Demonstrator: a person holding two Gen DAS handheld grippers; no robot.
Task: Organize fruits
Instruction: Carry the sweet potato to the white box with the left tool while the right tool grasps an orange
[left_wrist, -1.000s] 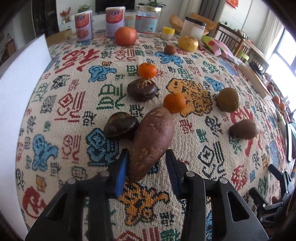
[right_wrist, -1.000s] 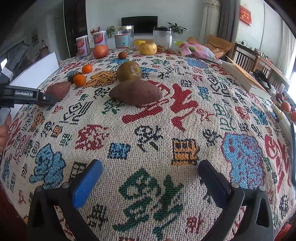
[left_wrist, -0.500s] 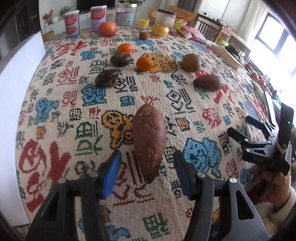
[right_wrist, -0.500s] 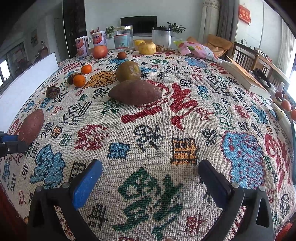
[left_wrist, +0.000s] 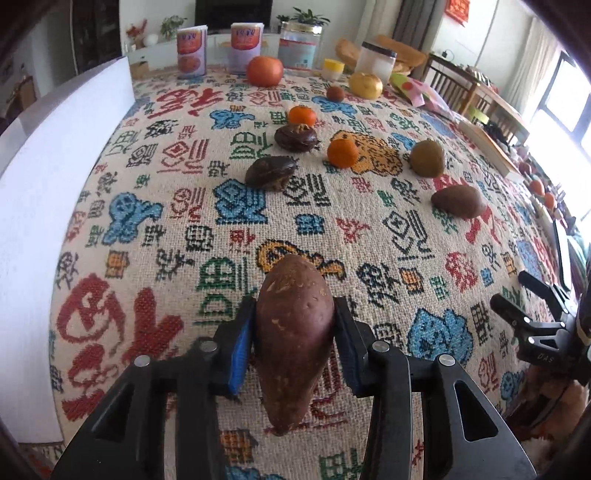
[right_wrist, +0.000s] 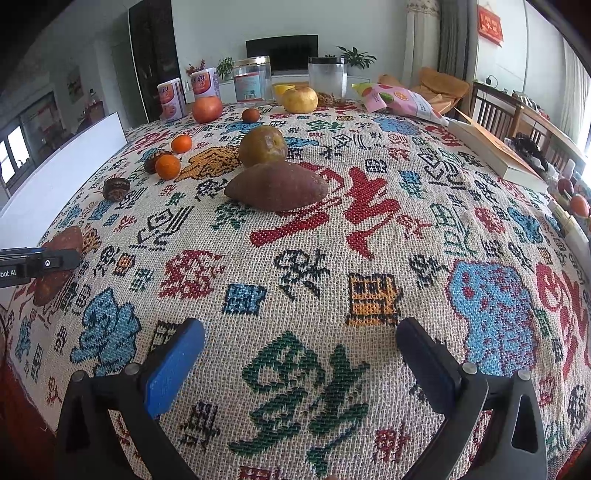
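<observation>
My left gripper (left_wrist: 293, 332) is shut on a reddish-brown sweet potato (left_wrist: 293, 332), its pads pressed on both sides, over the near left part of the patterned tablecloth (left_wrist: 147, 229). From the right wrist view the same sweet potato (right_wrist: 62, 240) and left gripper (right_wrist: 40, 264) show at the far left. My right gripper (right_wrist: 301, 354) is open and empty above the cloth's near edge. A second sweet potato (right_wrist: 277, 186) lies mid-table, with a green-brown fruit (right_wrist: 263, 146) just behind it.
Two oranges (left_wrist: 342, 153) (left_wrist: 302, 115), two dark wrinkled fruits (left_wrist: 271, 171) (left_wrist: 296, 137), a tomato (left_wrist: 265, 71), a yellow apple (left_wrist: 365, 85) and a small brown fruit (left_wrist: 335, 93) lie further back. Jars and cartons (left_wrist: 191, 55) line the far edge. A white board (left_wrist: 55, 155) stands left.
My left gripper has closed onto the sweet potato it was straddling half a second ago, after pulling it back from the dark fruits. My right gripper has stayed still and open.
</observation>
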